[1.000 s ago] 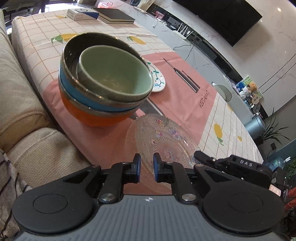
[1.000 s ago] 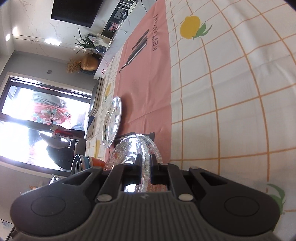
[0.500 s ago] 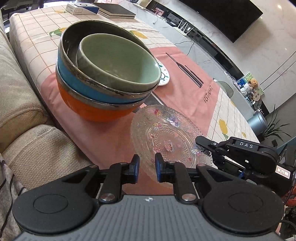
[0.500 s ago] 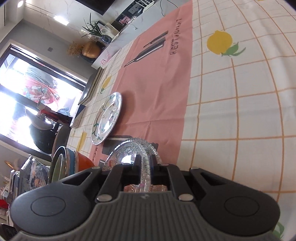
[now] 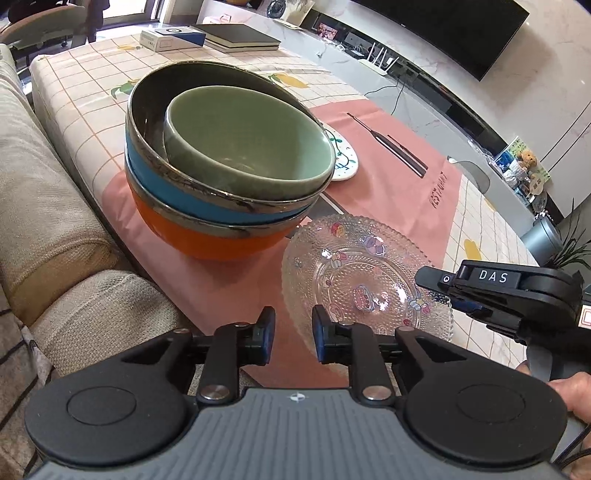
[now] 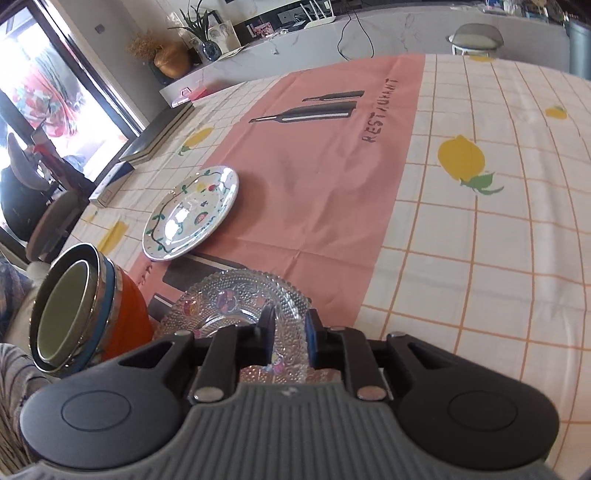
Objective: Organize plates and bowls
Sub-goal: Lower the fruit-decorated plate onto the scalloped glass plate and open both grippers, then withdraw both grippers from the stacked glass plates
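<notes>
Bowls are done: green bowl (image 5: 251, 147) nests in the blue-and-orange stack (image 5: 218, 221), centre-left. Right gripper (image 6: 290, 341) is opening around the glass plate (image 6: 240, 306)'s rim; left gripper (image 5: 293, 334) is opening, empty. Floral plate (image 6: 192, 212), mid-left, awaits stacking.

A beige fabric sofa (image 5: 55, 206) lies at nine o'clock; a black wall-mounted television (image 5: 454, 33) at one; bright glass doors (image 6: 44, 92).
</notes>
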Demonstrator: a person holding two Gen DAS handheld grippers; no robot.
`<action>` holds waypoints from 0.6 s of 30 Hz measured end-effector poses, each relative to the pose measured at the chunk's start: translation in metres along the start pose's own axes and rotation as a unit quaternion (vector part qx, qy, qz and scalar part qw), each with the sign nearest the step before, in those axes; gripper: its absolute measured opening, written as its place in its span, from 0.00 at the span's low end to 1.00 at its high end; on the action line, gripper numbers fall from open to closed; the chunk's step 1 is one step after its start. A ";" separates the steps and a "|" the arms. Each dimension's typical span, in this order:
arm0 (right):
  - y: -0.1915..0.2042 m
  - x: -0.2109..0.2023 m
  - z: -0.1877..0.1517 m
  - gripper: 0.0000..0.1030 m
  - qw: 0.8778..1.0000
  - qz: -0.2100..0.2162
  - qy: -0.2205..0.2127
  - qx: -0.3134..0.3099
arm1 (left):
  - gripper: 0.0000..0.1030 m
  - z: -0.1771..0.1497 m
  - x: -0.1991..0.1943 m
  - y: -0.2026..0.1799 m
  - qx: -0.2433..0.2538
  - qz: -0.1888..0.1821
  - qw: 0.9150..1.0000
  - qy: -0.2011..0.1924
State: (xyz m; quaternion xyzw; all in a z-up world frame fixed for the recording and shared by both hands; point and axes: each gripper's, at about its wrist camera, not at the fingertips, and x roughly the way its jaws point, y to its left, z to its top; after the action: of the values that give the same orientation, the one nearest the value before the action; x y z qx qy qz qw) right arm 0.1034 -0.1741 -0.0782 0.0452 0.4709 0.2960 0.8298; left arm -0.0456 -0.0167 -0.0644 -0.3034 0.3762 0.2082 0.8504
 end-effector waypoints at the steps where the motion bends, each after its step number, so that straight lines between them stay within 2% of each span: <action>1: 0.004 0.001 -0.002 0.17 1.000 -0.017 -0.005 -0.016 | 0.25 0.002 0.002 -0.001 0.002 0.005 1.000 0.008; 3: 0.015 0.004 -0.004 0.08 0.996 -0.062 -0.012 -0.056 | 0.26 0.004 0.005 -0.002 0.001 0.003 1.000 0.019; 4: 0.019 0.004 -0.005 0.08 0.995 -0.073 -0.015 -0.072 | 0.26 0.004 0.006 -0.001 -0.001 0.001 1.000 0.022; 8: 0.031 0.009 -0.008 0.09 0.989 -0.098 -0.020 -0.105 | 0.26 0.005 0.007 0.000 -0.002 -0.003 1.000 0.027; 12: 0.031 0.008 -0.008 0.09 0.989 -0.103 -0.018 -0.106 | 0.27 0.004 0.006 -0.003 0.013 0.003 1.000 0.024; 15: 0.035 0.009 -0.009 0.09 0.987 -0.112 -0.019 -0.112 | 0.38 0.003 0.006 -0.009 0.031 0.025 0.999 0.018; 16: 0.037 0.009 -0.010 0.09 0.986 -0.116 -0.020 -0.116 | 0.46 0.002 0.006 -0.009 0.031 0.030 0.999 0.017; 18: 0.040 0.010 -0.011 0.10 0.985 -0.122 -0.021 -0.120 | 0.51 0.001 0.007 -0.007 0.027 0.031 0.999 0.016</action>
State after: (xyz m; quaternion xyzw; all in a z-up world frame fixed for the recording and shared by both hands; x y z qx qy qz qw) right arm 0.0800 -0.1383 -0.0779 -0.1063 0.4163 0.2460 0.8688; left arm -0.0367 -0.0201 -0.0666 -0.2720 0.4042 0.2197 0.8452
